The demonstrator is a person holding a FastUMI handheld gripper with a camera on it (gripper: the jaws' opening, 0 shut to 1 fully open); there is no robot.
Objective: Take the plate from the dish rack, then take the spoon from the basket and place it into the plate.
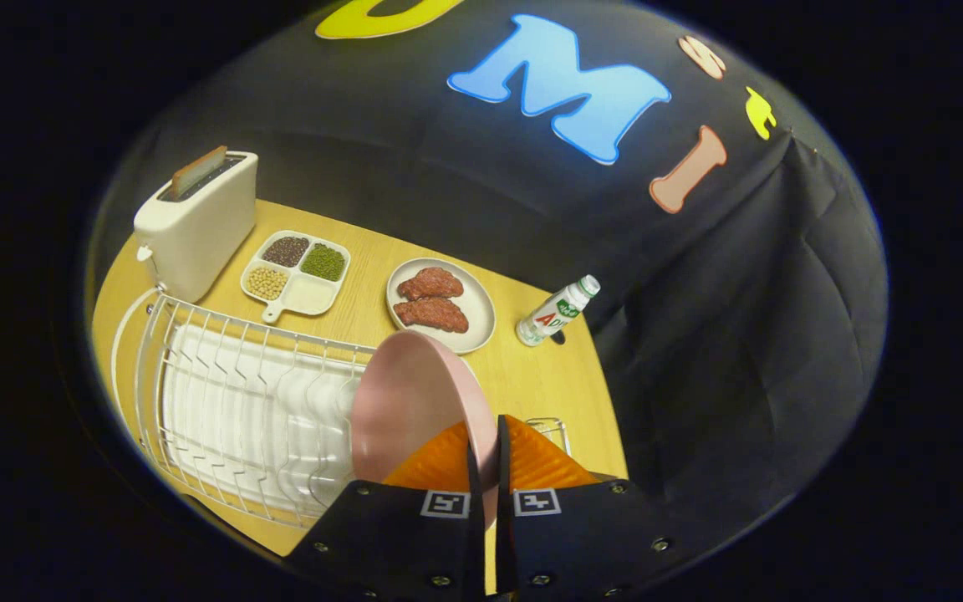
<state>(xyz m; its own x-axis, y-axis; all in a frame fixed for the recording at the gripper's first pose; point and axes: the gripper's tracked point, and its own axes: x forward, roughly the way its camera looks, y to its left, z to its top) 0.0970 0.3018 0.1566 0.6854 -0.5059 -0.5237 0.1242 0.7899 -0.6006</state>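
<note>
A pink plate stands on edge between my two fingers, its rim pinched by both pads. My gripper is shut on that rim. The plate hangs over the right end of the white wire dish rack, which lies on the wooden table to the left of the fingers. Just beyond the right finger a small wire basket peeks out, mostly hidden; I cannot make out a spoon in it.
Beyond the rack stand a white toaster with a slice in it, a divided tray of beans and grains, a plate with two pieces of meat, and a small bottle near the table's right edge.
</note>
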